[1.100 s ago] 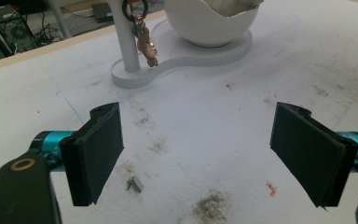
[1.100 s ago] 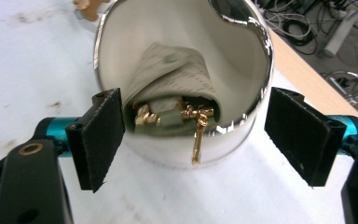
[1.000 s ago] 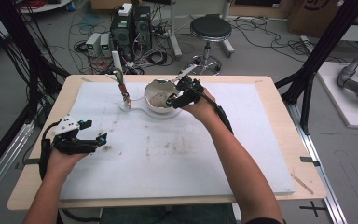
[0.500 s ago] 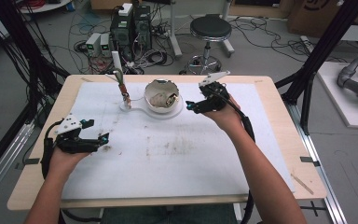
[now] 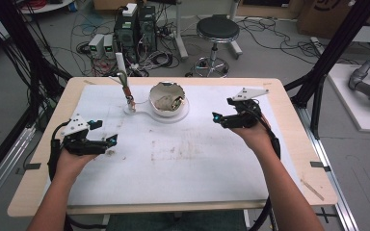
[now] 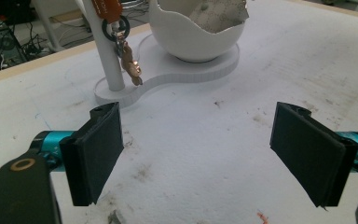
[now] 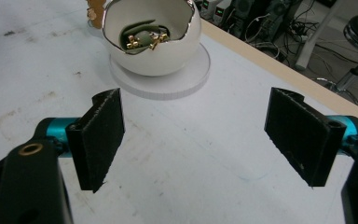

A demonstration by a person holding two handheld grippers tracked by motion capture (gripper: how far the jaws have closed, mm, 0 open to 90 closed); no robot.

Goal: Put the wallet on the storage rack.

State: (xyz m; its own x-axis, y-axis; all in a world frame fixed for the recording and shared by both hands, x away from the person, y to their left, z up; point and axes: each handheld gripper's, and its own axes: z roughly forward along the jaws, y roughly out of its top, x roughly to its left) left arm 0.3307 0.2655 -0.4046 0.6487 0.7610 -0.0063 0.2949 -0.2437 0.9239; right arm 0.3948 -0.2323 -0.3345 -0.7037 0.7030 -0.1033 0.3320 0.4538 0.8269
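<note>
A white eggshell-shaped bowl (image 5: 167, 98) (image 6: 196, 32) (image 7: 151, 39) with a jagged rim stands on a white base (image 5: 183, 115) at the back middle of the table; small gold pieces lie inside it. On the same base a white post (image 5: 125, 86) (image 6: 106, 56) carries a hanging keyring with a copper-coloured charm (image 6: 131, 65). My right gripper (image 5: 218, 119) (image 7: 193, 137) hovers open and empty to the right of the bowl. At the table's left my left gripper (image 5: 110, 141) (image 6: 200, 154) rests open, nothing between its black pads.
A stained white sheet (image 5: 183, 159) covers the wooden table (image 5: 294, 125). Beyond the far edge stand a black stool (image 5: 217, 31), computer boxes (image 5: 135, 24) and tangled cables on the floor. Black frame posts (image 5: 335, 48) flank the table.
My right gripper has drawn away from the bowl to the right, its jaws staying open and empty. The left gripper has stayed in place.
</note>
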